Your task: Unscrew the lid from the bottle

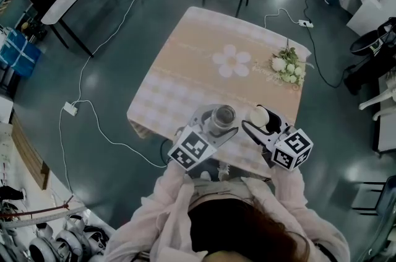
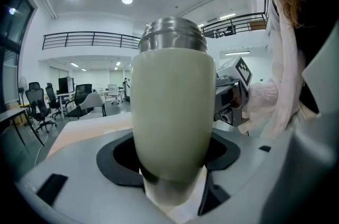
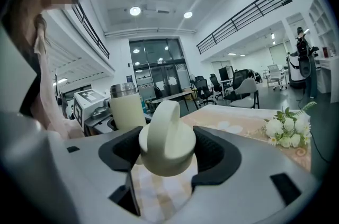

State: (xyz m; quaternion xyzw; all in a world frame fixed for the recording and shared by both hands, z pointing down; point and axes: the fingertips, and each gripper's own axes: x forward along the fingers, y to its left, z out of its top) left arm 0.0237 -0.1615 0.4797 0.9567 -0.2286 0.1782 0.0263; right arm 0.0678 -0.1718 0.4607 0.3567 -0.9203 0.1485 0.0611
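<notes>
Bottle: the cream bottle (image 1: pixel 221 119), its steel neck bare, stands upright over the near edge of the counter (image 1: pixel 185 69); I cannot tell whether it rests on it.
Left tool: the left tool (image 2: pixel 172 167) is clamped round the bottle's body, likely to keep it from turning.
Lid: the lid (image 3: pixel 165 139) is just right of the bottle and apart from its neck, so it is judged already off.
Right tool: the right tool (image 3: pixel 167 157) is clamped on the lid's sides with the loop handle up, keeping it clear.
Flowers: the flowers (image 1: pixel 288 66) lie beyond the bottle, well apart.

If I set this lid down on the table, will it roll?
The cream round plastic-looking lid with loop handle looks rigid and smooth, so probably light and a bit slippery. On its curved side it would likely roll; rim-down it should sit steady.
</notes>
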